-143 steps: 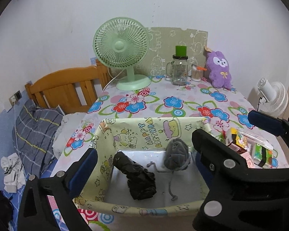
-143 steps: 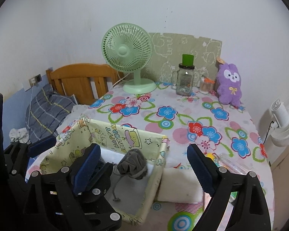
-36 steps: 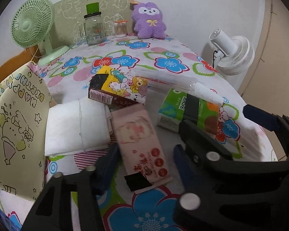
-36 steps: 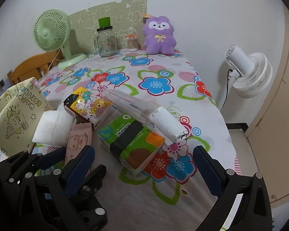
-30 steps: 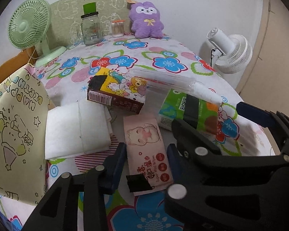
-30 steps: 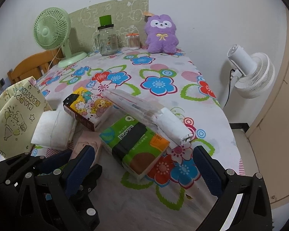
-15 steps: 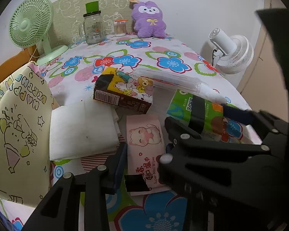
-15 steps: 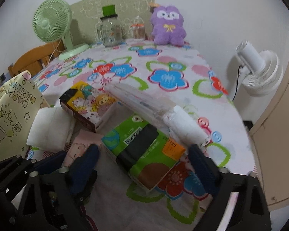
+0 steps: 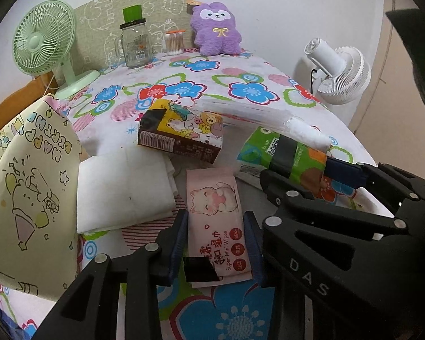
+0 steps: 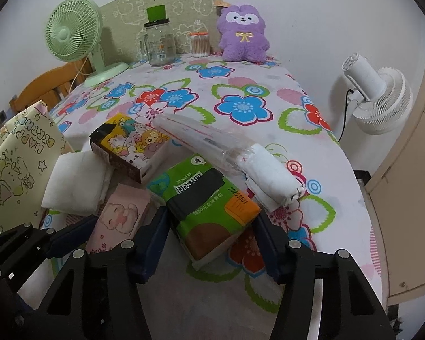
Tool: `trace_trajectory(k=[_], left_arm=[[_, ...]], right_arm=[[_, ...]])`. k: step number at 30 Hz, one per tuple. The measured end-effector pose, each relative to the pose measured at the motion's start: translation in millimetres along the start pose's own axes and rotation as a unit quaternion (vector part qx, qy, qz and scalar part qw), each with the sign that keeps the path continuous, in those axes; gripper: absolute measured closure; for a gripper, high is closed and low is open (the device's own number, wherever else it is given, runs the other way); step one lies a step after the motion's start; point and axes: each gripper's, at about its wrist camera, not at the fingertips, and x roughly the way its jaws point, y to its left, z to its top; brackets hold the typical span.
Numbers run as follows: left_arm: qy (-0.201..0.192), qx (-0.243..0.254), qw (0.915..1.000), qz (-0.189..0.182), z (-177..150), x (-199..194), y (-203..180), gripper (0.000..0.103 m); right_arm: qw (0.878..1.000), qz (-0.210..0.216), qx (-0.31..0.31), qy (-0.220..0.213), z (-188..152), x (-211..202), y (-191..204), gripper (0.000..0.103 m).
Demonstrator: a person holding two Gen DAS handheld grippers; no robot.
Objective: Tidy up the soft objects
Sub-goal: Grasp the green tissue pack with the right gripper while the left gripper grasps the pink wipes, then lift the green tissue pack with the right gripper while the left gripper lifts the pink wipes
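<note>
A pink wet-wipes pack [image 9: 216, 218] lies on the floral tablecloth, and my left gripper [image 9: 215, 243] is shut on its near end; the pack also shows in the right wrist view [image 10: 119, 218]. A green tissue pack [image 10: 209, 212] lies to its right, and my right gripper [image 10: 212, 240] has its fingers on both sides of the pack's near end, touching or nearly so. A folded white cloth [image 9: 121, 189], a cartoon-printed tissue pack [image 9: 181, 134] and a rolled white cloth in clear plastic [image 10: 240, 155] lie close behind.
A yellow fabric bin [image 9: 22, 187] stands at the left. At the back are a green fan [image 9: 45, 48], a glass jar [image 9: 134, 42], a cotton-swab tub [image 9: 175, 42] and a purple plush toy [image 9: 216, 29]. A white fan [image 10: 376, 96] stands beyond the table's right edge.
Both grippers moved from the bin to the pile on the right. The left fingers closed onto the pink wipes pack. The right gripper came down and narrowed around the green tissue pack.
</note>
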Motion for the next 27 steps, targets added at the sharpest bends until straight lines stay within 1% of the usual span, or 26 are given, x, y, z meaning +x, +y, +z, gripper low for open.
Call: trace_trajectory(k=[9, 27], left_arm=[[0.002, -0.003, 1.0, 0.0, -6.2, -7.2, 1.1, 0.064], [-0.048, 0.001, 0.9988, 0.001, -6.2, -54.2, -0.1, 0.064]], right_arm=[[1.0, -0.001, 0.012, -0.007, -9.6, -18.5, 0.6, 0.042], [0.999, -0.011, 0.019, -0.049, -10.8, -70.8, 8.9, 0.042]])
